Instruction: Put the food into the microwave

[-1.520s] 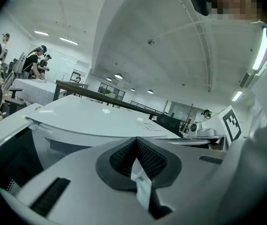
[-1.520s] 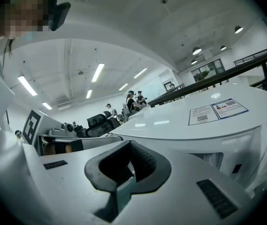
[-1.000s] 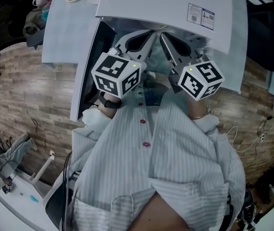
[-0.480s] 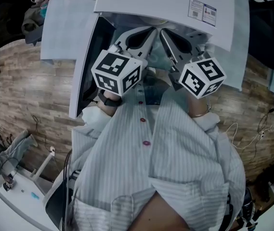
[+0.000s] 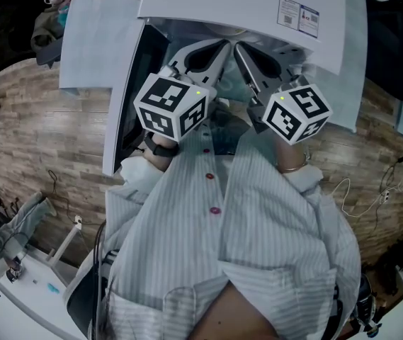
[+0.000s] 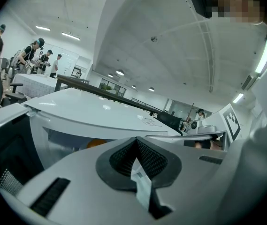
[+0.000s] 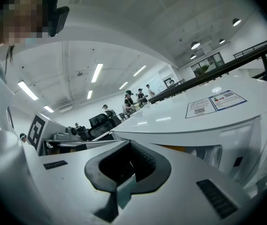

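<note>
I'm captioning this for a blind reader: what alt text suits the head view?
From above, a person in a striped shirt holds the left hand-held gripper and right hand-held gripper, both shut, side by side toward a white microwave whose door stands open at left.

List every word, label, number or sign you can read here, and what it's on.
Sticker on the microwave top: small print beside a QR code, too small to read.
Two marker cubes: black-and-white square patterns, no letters or digits.
No other writing shows.

Closed hand-held gripper (image 6: 135, 142) before white microwave (image 6: 100, 115)
</note>
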A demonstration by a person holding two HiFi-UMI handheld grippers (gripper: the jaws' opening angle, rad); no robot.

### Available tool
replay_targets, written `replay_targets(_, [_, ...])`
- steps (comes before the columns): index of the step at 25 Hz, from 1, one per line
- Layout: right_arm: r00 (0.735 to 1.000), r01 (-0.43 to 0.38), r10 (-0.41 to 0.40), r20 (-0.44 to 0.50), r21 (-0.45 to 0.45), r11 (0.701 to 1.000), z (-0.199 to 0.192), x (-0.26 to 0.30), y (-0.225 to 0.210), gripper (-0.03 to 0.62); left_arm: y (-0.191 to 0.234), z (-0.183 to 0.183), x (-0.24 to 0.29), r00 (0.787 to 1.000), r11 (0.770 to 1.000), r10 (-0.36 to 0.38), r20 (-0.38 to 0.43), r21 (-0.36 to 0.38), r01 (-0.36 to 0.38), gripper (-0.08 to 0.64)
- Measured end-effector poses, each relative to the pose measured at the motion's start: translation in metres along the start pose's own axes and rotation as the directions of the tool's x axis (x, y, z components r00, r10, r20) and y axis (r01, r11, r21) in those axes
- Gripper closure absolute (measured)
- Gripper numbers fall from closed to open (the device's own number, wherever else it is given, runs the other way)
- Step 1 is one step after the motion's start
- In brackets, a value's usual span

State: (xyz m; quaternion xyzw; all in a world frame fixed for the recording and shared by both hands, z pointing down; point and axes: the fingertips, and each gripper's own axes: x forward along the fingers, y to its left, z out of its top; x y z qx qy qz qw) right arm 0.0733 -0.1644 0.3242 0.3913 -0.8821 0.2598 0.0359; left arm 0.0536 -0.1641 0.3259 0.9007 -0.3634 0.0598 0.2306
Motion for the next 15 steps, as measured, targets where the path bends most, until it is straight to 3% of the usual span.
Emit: replay_targets(15, [1.0, -0.01, 0.01, -0.016, 0.039, 0.999, -0.011, 0.0, 0.0, 0.56, 0.001, -0.004, -0.001, 1.0, 1.0, 0.0, -0.006, -0.019, 0.0, 0.552])
